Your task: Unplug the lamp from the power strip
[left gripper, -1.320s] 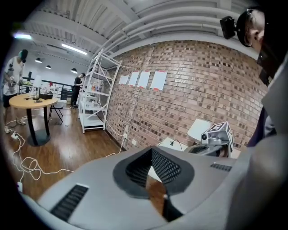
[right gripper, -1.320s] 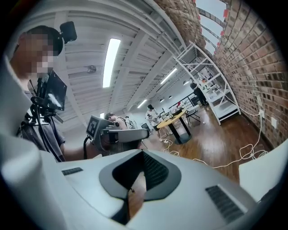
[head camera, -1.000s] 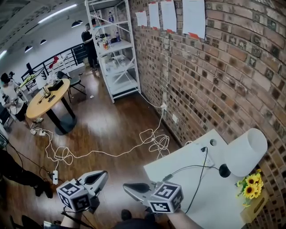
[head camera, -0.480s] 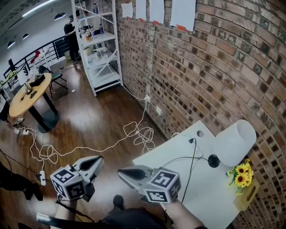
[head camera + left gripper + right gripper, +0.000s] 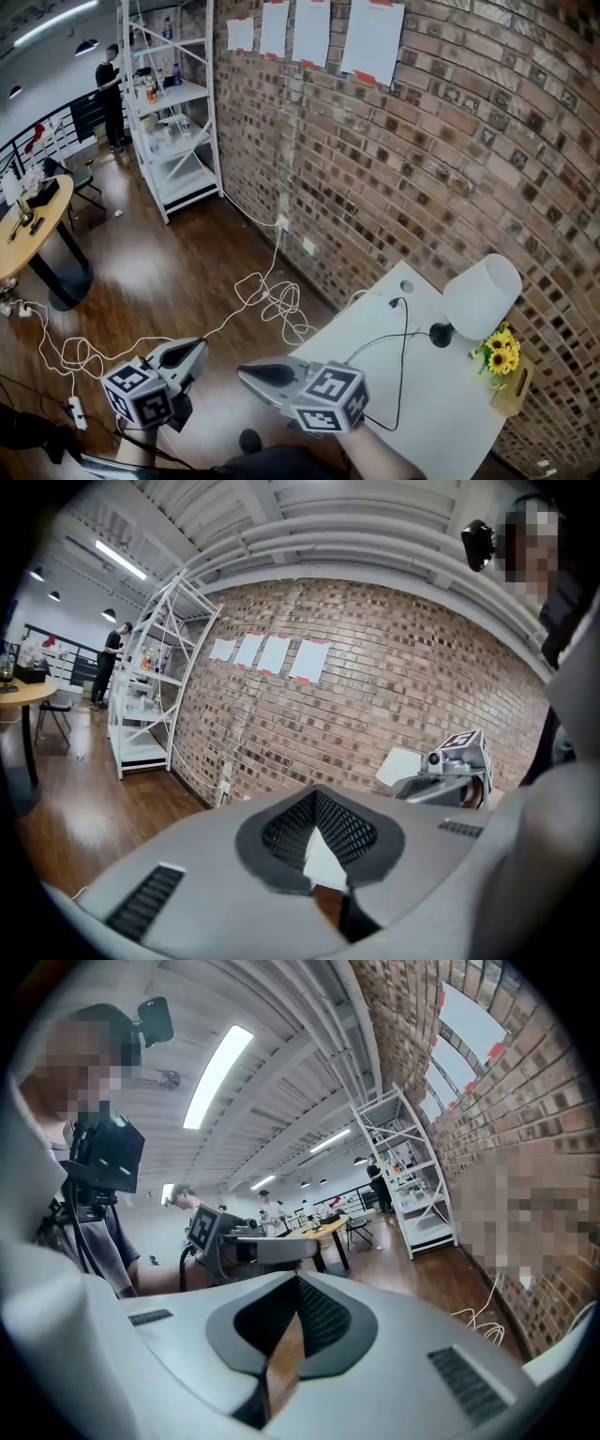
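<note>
The lamp [image 5: 481, 296] with a white shade and black base stands on the white table [image 5: 450, 422] at the right, near the brick wall. Its black cord [image 5: 403, 361] loops across the tabletop to a black plug [image 5: 397, 303] at the table's far side. The white power strip [image 5: 403, 312] under the plug is hard to tell from the tabletop. My left gripper [image 5: 190, 353] [image 5: 323, 855] and right gripper [image 5: 251, 374] [image 5: 281, 1354] hang over the floor short of the table's near-left corner. Both are shut and hold nothing.
Yellow sunflowers [image 5: 498, 356] in a wooden box stand beside the lamp. White cables [image 5: 272, 300] lie tangled on the wooden floor below a wall socket [image 5: 282, 223]. A metal shelf [image 5: 173, 112] with a person [image 5: 111, 89], and a round table [image 5: 33, 225], are farther left.
The view has swung right along the brick wall, so shelf and round table slid left in the picture. Both grippers shifted with it and stayed shut.
</note>
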The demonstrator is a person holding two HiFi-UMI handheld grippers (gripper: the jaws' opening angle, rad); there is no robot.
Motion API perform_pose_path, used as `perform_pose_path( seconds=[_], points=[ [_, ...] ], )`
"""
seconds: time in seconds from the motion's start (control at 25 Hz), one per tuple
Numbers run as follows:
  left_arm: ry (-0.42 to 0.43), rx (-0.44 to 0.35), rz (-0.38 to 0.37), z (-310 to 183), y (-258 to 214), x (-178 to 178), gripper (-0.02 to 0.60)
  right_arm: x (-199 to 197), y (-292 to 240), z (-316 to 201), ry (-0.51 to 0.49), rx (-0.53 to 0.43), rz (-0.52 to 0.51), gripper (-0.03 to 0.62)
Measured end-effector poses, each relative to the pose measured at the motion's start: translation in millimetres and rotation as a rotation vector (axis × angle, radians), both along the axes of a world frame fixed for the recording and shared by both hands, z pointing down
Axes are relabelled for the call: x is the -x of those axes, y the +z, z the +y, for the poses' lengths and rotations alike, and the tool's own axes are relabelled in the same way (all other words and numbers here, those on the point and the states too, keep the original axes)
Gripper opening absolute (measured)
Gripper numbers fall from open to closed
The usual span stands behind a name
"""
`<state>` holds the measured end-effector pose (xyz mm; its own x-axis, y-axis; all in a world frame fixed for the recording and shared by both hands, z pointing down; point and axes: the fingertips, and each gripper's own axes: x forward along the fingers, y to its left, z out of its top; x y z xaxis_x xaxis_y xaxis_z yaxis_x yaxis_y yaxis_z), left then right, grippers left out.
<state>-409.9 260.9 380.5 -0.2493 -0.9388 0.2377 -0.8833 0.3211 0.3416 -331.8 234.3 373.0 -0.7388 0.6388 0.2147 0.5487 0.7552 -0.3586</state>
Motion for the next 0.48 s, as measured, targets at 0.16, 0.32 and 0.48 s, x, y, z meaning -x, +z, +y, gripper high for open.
perform_pose_path(
  seconds=[0.16, 0.32, 0.48],
  points=[
    [0.075, -0.038, 0.029, -4, -2, 12, 0.023, 13, -1, 5, 0.066, -0.028, 0.010, 0.000],
    [0.172, -0.087, 0.044, -25, -3, 17, 0.023, 15, 0, -11, 0.175, -0.058, 0.022, 0.000],
    [0.259, -0.057, 0.019, -47, 4, 14, 0.023, 10, 0, -31, 0.262, -0.075, 0.025, 0.000]
  ],
)
